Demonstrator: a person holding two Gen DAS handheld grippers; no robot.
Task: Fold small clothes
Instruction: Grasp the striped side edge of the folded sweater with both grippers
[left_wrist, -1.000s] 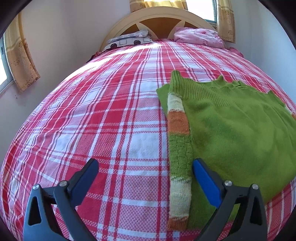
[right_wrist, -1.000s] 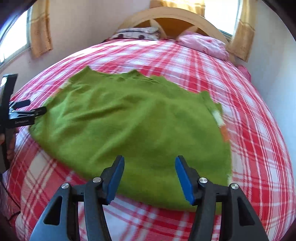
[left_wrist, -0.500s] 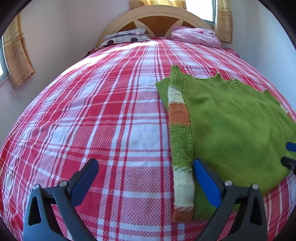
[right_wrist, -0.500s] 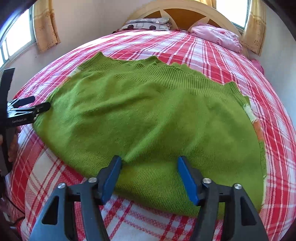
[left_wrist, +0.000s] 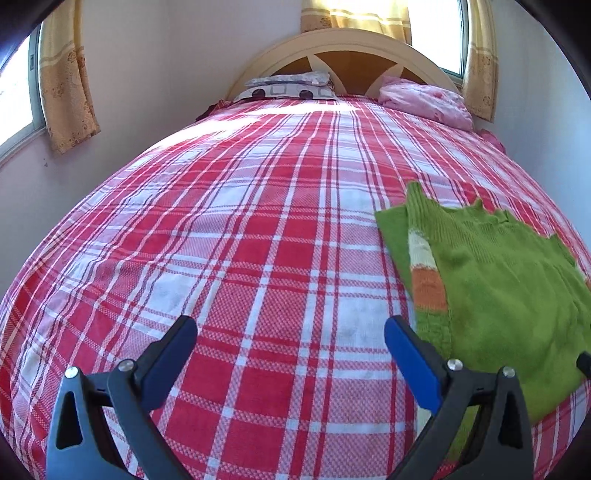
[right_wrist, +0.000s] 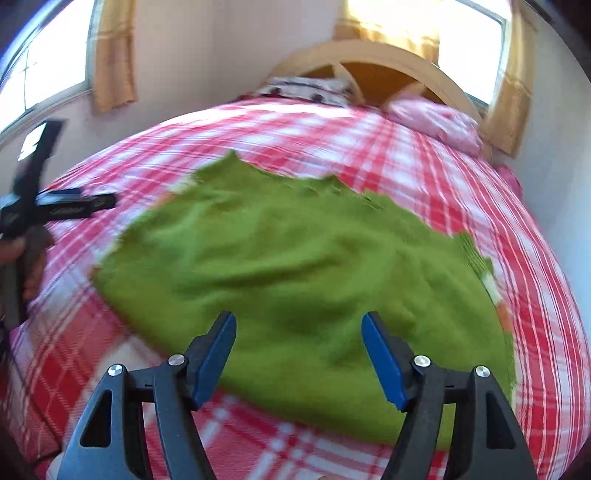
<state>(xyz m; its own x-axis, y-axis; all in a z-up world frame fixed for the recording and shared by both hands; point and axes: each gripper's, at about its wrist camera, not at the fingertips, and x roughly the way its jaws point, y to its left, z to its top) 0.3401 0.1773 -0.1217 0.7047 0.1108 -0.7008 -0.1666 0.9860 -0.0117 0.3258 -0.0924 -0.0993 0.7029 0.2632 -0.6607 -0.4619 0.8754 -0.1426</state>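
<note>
**Both tongs held apart above the bed, green sweater lying flat**

The left gripper (left_wrist: 290, 341) has its blue-padded jaws spread wide with nothing between them, over bare bedspread just left of the green sweater (left_wrist: 509, 295). The right gripper (right_wrist: 298, 332) is also apart; its jaws have just been opening, and they hang over the sweater's near hem with no cloth pinched between them.

The red-and-white plaid bedspread (left_wrist: 236, 236) covers the whole bed and serves as the work surface. The sweater lies flat on it, nearer the foot than the headboard (left_wrist: 347, 48), with a sleeve striped in cream and orange (left_wrist: 424, 273) folded along its left edge. Seen from the right wrist, the sweater (right_wrist: 295, 258) fills the middle of the bed, though that view is blurred.

Beyond the sweater, against the arched headboard, rest a patterned pillow (left_wrist: 288, 83) and a pink bundle of bedding (left_wrist: 424, 98). Yellow curtains (left_wrist: 66, 81) hang by windows on the wall left of the sweater and behind the headboard. The walls are pale.

In the right wrist view the left gripper (right_wrist: 70, 206) shows from the side, left of the sweater and off its edge, with a hand (right_wrist: 29, 258) holding it. Nothing lies on top of the sweater.
</note>
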